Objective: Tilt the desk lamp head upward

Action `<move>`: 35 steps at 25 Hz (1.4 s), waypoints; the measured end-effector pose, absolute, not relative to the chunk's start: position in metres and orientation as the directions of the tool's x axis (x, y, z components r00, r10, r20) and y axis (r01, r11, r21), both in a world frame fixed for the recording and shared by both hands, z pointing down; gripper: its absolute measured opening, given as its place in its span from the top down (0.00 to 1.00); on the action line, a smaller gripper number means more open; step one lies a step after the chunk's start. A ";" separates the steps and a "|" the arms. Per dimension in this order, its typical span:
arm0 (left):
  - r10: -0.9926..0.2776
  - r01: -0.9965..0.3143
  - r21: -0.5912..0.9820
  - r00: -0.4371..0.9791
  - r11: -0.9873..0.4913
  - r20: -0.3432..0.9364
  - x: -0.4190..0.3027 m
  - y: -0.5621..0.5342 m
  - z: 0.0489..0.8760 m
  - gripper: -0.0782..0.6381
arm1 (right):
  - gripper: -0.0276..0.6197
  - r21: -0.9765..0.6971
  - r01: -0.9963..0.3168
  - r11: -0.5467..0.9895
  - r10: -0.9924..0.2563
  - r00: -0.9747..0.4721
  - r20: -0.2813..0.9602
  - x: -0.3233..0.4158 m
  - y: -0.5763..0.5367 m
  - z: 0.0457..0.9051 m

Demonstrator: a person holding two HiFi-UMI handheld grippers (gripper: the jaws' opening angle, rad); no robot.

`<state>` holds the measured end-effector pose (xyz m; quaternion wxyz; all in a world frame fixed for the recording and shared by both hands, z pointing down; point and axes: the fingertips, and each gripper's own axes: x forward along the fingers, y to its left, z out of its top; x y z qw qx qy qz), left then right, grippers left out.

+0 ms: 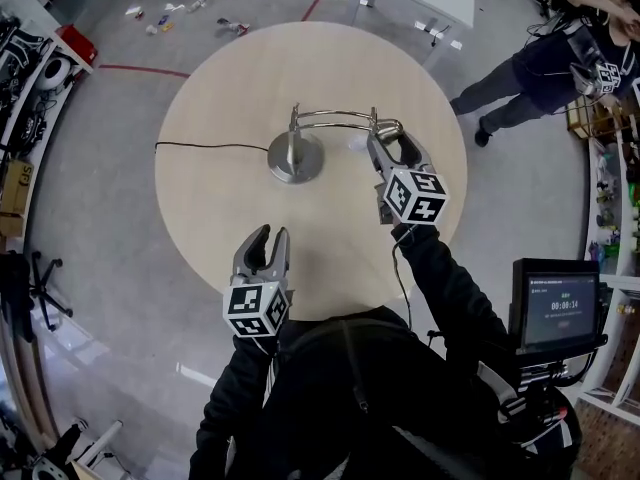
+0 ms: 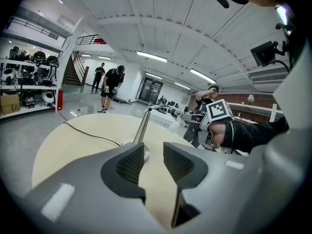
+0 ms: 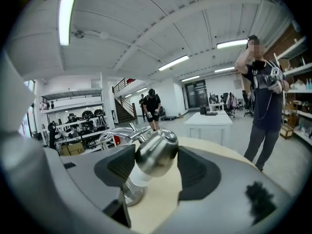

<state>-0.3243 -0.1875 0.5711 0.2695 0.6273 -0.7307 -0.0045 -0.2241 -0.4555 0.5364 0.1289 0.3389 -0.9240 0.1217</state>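
In the head view the right gripper (image 1: 388, 134) covers most of the lamp head (image 3: 156, 152). The picture's edge cuts off a bystander (image 1: 560, 63) at the far right.

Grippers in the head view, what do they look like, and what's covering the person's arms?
The left gripper and right gripper are grey, each with two curved jaws and dark ribbed pads. Each carries a white cube printed with black square markers. A thin dark cable trails from the right one. Both arms wear black sleeves.

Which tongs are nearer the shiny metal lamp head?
Right. The right tongs grip the shiny metal lamp head; the left tongs hover open, well short of it.
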 end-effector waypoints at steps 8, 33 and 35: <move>-0.922 -0.914 0.349 -0.062 0.206 0.382 -0.332 -0.194 0.575 0.71 | 0.52 0.027 -0.644 0.765 -0.615 -0.716 0.331 -0.233 -0.462 0.512; -0.922 -0.889 0.364 -0.141 0.279 0.361 -0.363 -0.175 0.577 0.71 | 0.52 0.493 -0.467 0.734 -0.649 -0.696 0.307 -0.281 -0.449 0.430; -0.922 -0.887 0.368 -0.141 0.279 0.360 -0.364 -0.173 0.578 0.71 | 0.52 0.530 -0.444 0.723 -0.652 -0.693 0.308 -0.286 -0.448 0.425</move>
